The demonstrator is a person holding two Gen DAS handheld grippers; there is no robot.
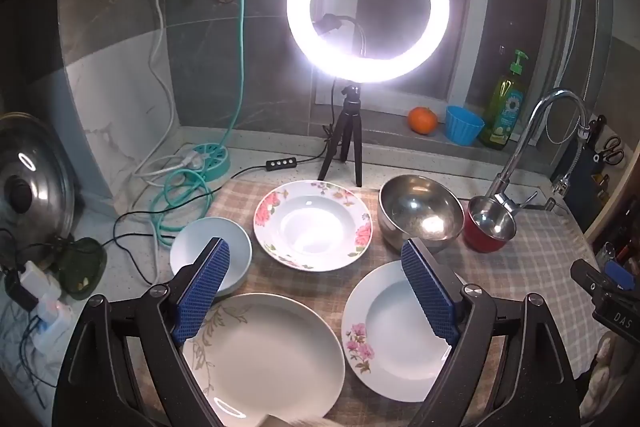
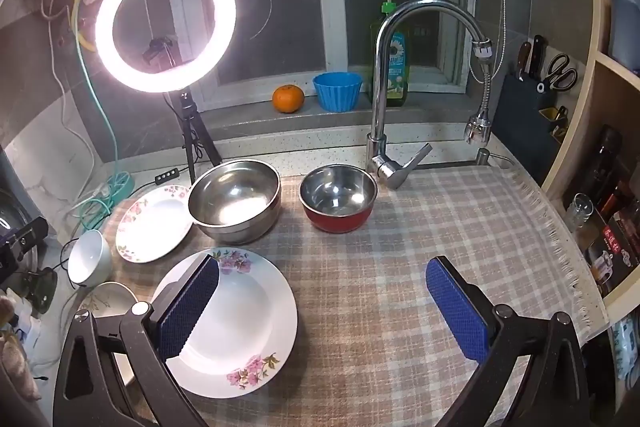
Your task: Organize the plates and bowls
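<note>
Claws: left claw point(image 1: 316, 287) spread, empty, above plates; right claw point(image 2: 320, 307) spread, empty, above cloth point(image 2: 400, 267) | count: three plates point(image 1: 314, 225) point(image 1: 400, 331) point(image 1: 266, 355), all lying flat, rims up; three bowls, white point(image 1: 210, 255), steel point(image 1: 420, 213), red point(image 1: 490, 225), upright | table: checked cloth, ring light point(image 1: 368, 7), tap point(image 2: 400, 87), window behind.

Home kitchen: faucet point(image 2: 384, 99), knife block point(image 2: 528, 99).
</note>
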